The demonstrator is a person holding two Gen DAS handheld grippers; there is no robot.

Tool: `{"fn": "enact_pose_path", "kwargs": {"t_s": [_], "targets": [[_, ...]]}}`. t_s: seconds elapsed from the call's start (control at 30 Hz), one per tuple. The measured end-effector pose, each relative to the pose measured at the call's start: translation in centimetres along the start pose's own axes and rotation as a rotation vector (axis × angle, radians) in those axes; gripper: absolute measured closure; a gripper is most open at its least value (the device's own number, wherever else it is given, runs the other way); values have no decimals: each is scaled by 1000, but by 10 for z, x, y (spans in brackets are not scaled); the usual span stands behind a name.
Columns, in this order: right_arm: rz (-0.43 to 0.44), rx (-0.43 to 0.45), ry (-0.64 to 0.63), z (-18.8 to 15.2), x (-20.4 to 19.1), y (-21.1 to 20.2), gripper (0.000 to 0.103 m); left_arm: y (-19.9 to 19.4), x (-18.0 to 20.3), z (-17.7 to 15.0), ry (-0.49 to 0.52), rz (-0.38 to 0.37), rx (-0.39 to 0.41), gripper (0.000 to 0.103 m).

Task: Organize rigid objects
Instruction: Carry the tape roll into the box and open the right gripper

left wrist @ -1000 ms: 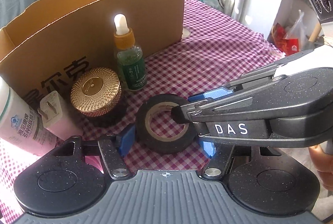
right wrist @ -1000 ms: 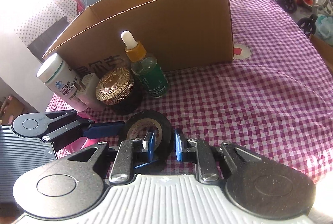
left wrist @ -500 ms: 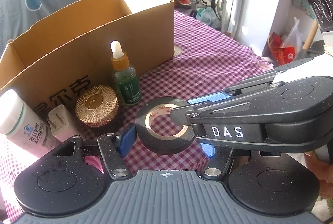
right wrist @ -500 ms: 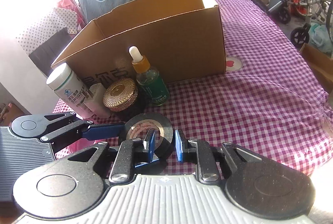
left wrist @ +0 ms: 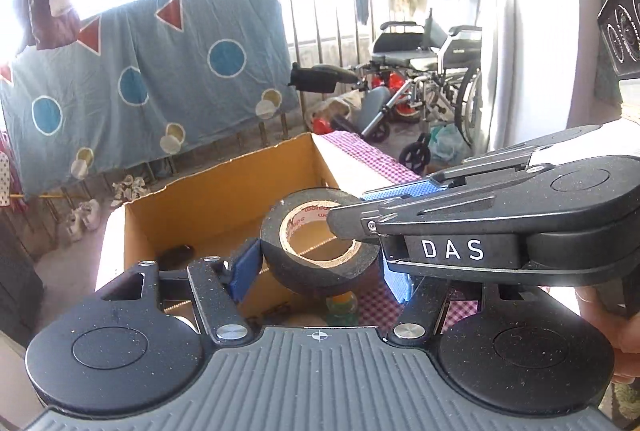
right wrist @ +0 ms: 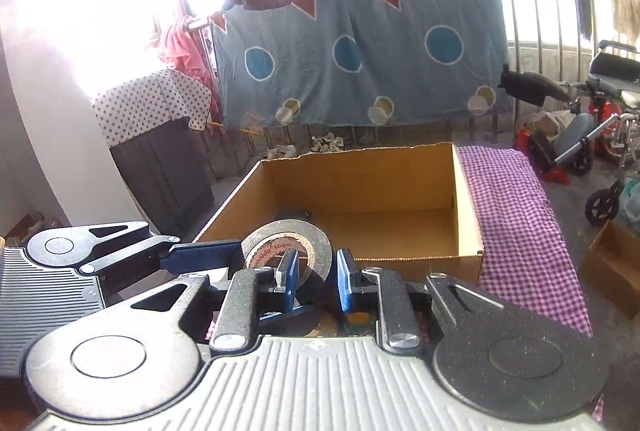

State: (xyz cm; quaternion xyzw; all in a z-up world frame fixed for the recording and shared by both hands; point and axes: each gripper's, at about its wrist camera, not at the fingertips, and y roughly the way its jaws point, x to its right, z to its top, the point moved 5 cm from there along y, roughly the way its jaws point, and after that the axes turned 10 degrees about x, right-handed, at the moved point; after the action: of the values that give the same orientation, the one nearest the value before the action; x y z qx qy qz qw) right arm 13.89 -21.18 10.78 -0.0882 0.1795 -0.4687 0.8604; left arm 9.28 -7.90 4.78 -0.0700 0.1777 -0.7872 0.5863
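Observation:
A black roll of tape (left wrist: 320, 243) is held in the air above the near wall of the open cardboard box (left wrist: 224, 199). My left gripper (left wrist: 320, 267) spans the roll across its outer sides. My right gripper (right wrist: 316, 279) is shut on the roll's wall, one finger inside the cardboard core, and it shows from the side in the left wrist view (left wrist: 352, 219). In the right wrist view the tape (right wrist: 288, 247) sits just before the box (right wrist: 360, 191). The dropper bottle's orange collar (left wrist: 340, 301) shows below the roll.
A small dark object (left wrist: 176, 253) lies inside the box at the left. The checked purple tablecloth (right wrist: 512, 215) runs to the right of the box. Wheelchairs (left wrist: 424, 71) and a blue hanging cloth (right wrist: 360, 51) stand beyond the table.
Both grippers have lifted the tape roll off the tablecloth and up to above the box's near wall. The jar, tube and plug have dropped out of view below.

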Motion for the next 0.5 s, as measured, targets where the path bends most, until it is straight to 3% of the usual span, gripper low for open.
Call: {"fn": "enact_pose_path", "kwargs": {"t_s": [0.2, 0.33, 0.5], "targets": [[126, -65, 21, 51, 2, 64, 80, 33, -58, 34, -111, 21, -61, 39], [177, -220, 44, 58, 5, 126, 80, 63, -86, 26, -143, 36, -171, 39], [193, -446, 126, 29, 22, 192, 80, 108, -109, -5, -188, 11, -369, 39]]}}
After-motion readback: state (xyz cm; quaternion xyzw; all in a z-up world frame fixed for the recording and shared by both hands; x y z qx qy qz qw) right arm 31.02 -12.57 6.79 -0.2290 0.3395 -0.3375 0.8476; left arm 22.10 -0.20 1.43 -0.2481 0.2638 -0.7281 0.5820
